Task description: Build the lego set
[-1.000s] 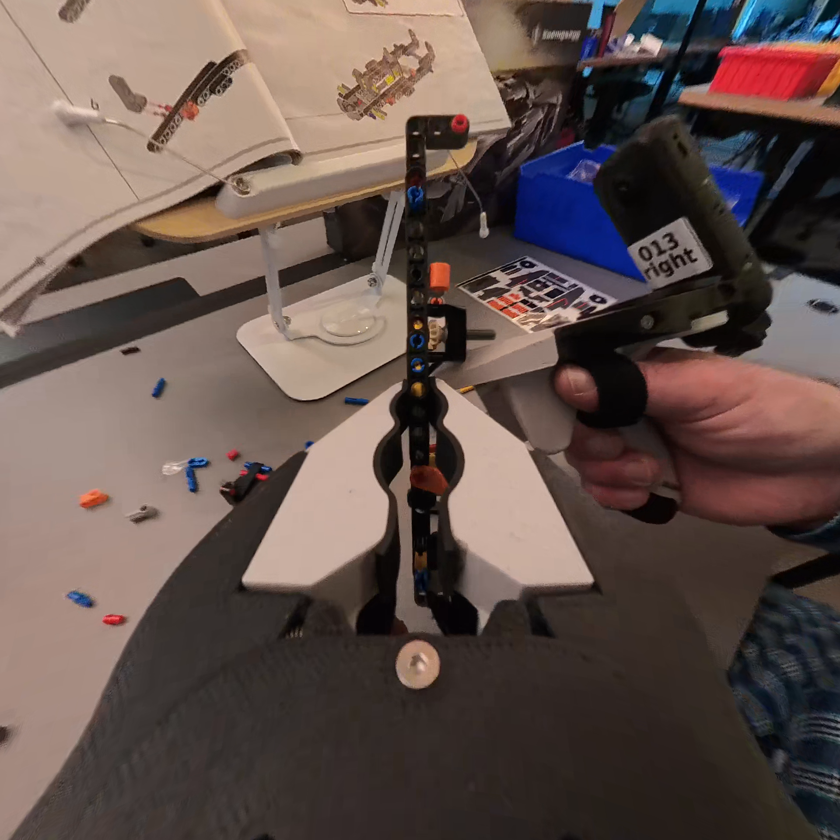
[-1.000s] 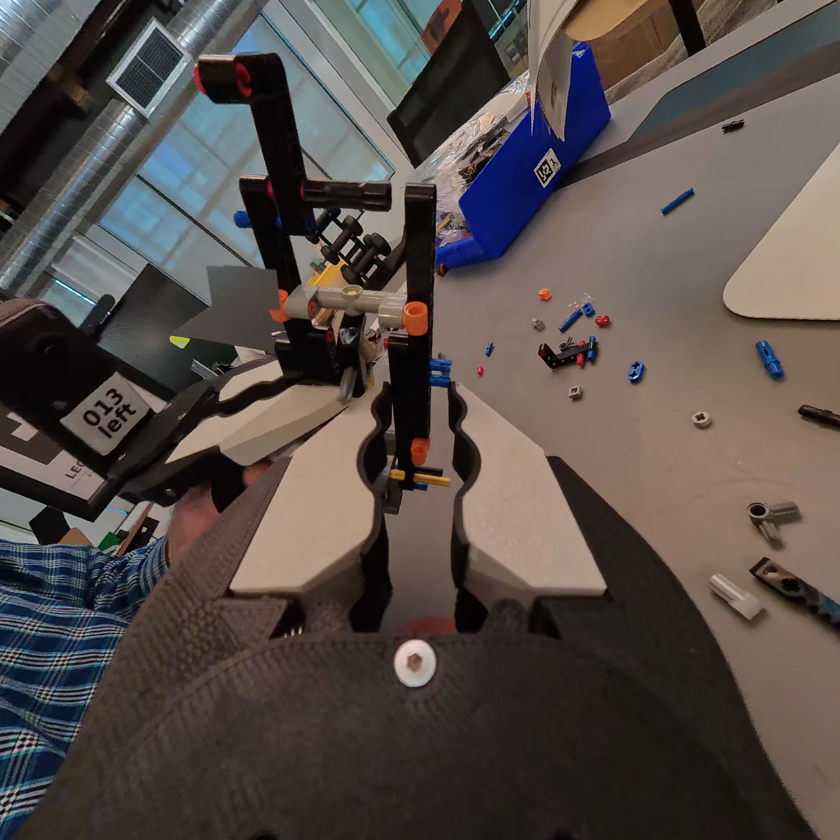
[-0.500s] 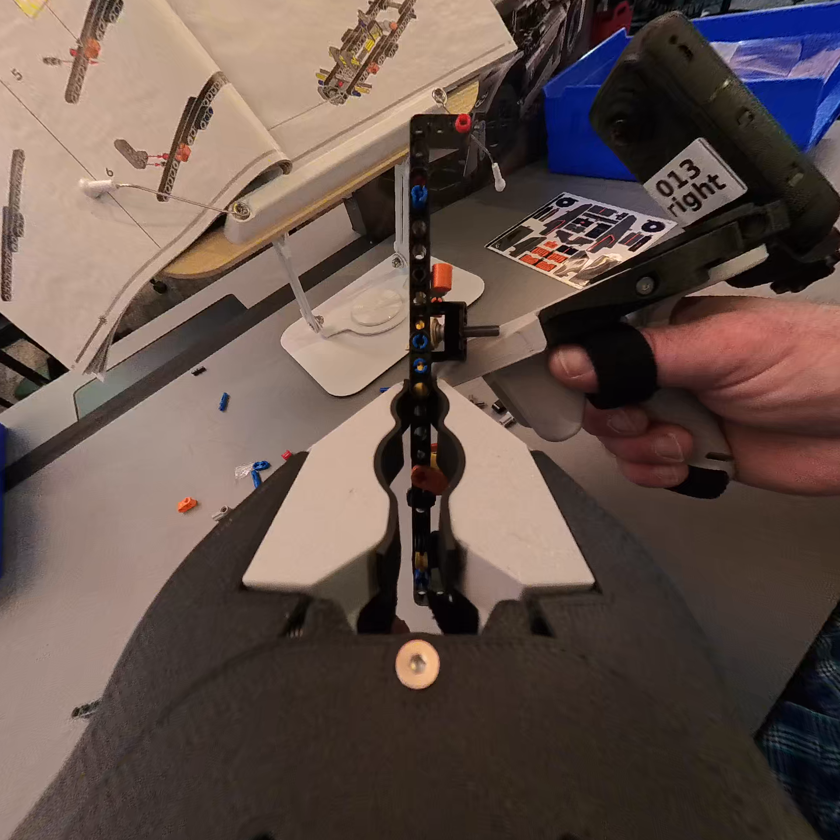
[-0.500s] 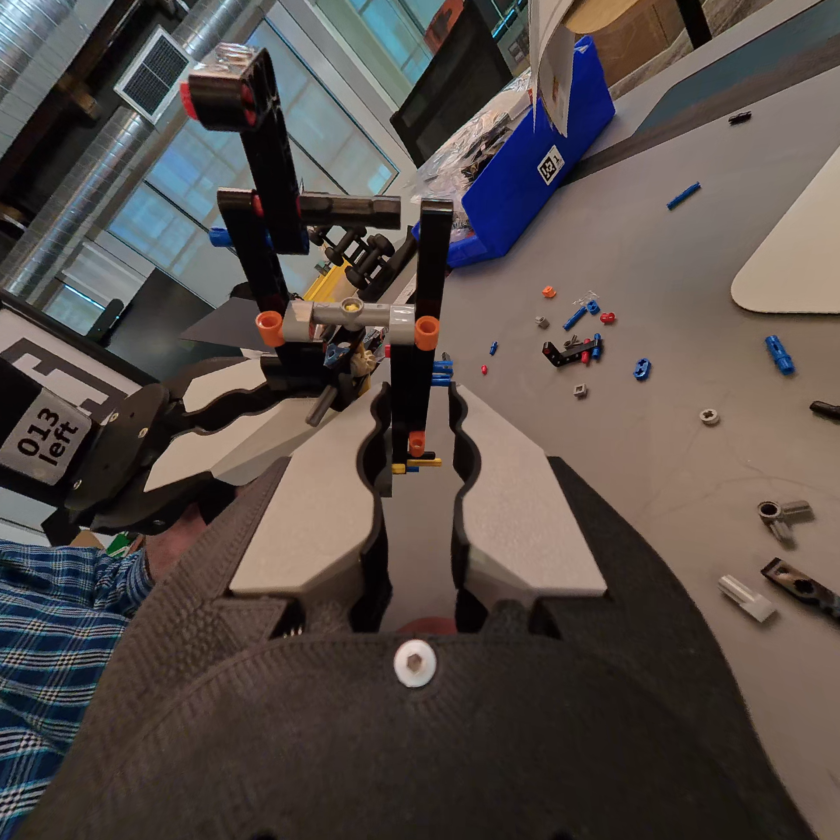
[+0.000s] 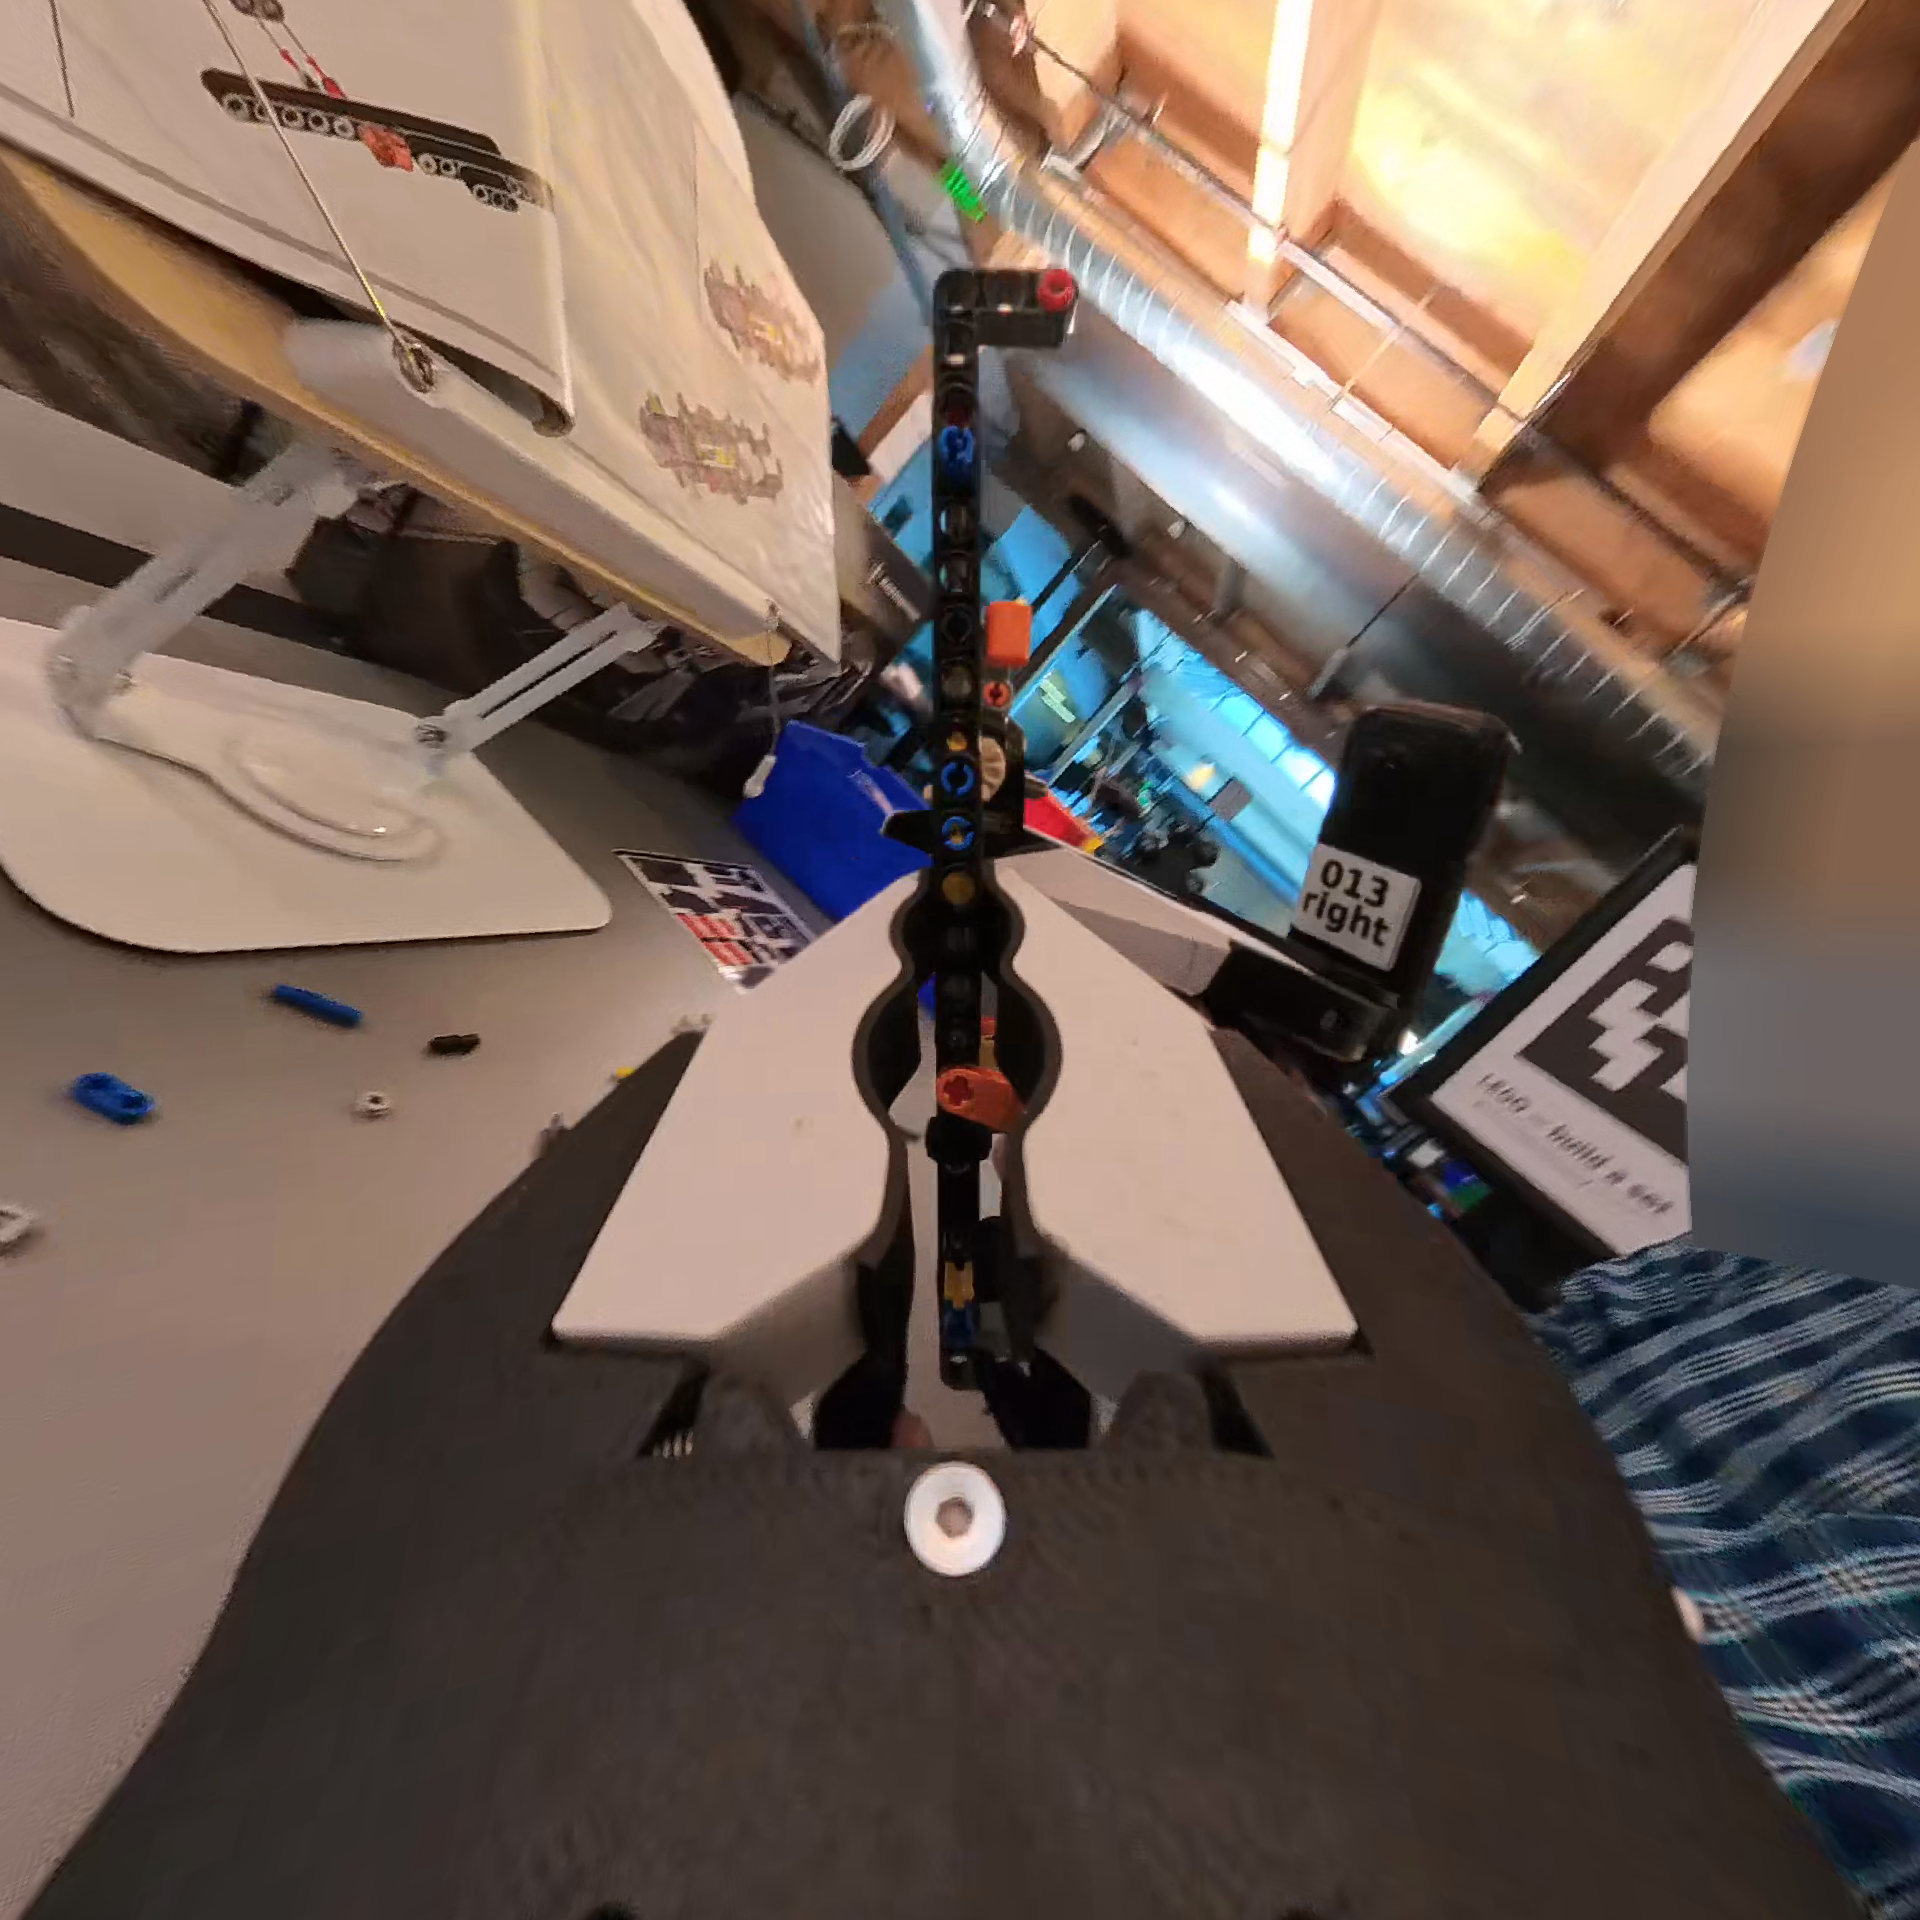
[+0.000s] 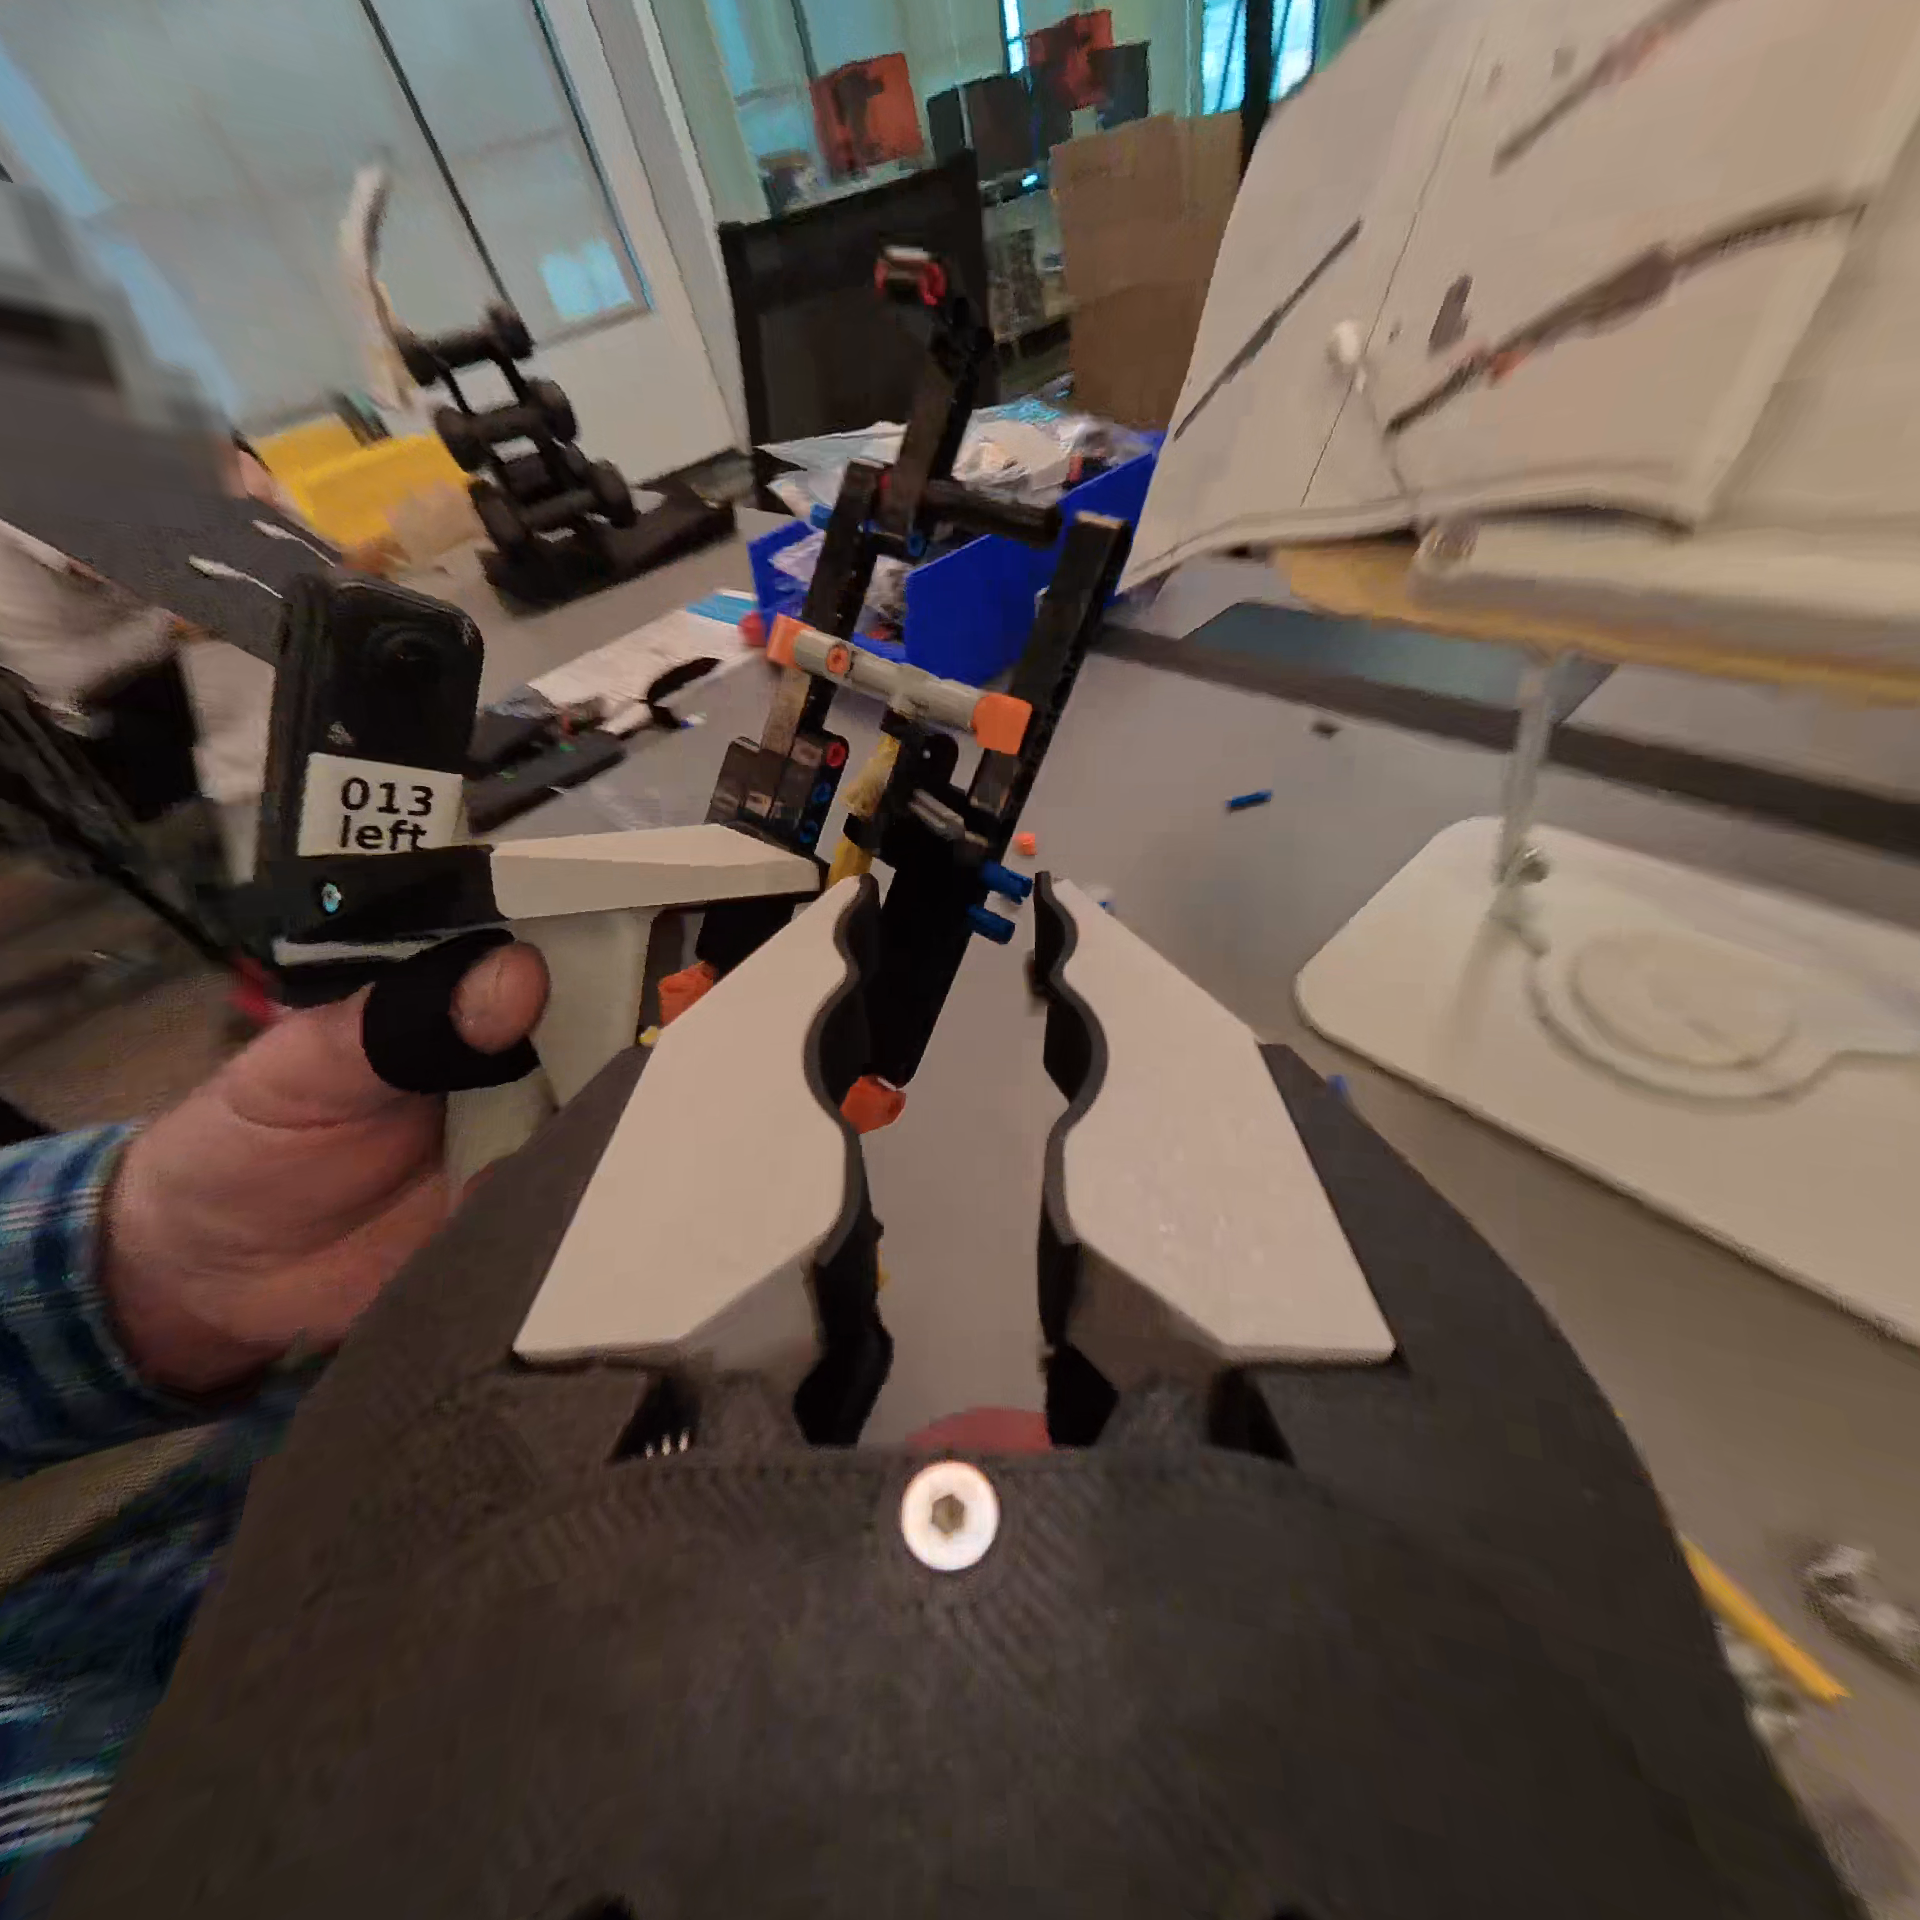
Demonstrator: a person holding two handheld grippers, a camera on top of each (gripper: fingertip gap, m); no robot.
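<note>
A partly built lego frame of long black holed beams (image 5: 958, 665) stands upright at the centre of the left wrist view, studded with blue, yellow and orange pins and topped by a short black elbow with a red pin. In the right wrist view the same frame (image 6: 914, 727) leans right at centre: two black beams joined by a grey cross-axle with orange ends.

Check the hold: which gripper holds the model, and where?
Left gripper is shut on the Lego frame, clamping the lower end of one long black beam. Right gripper is open around the other beam, not gripping.
</note>
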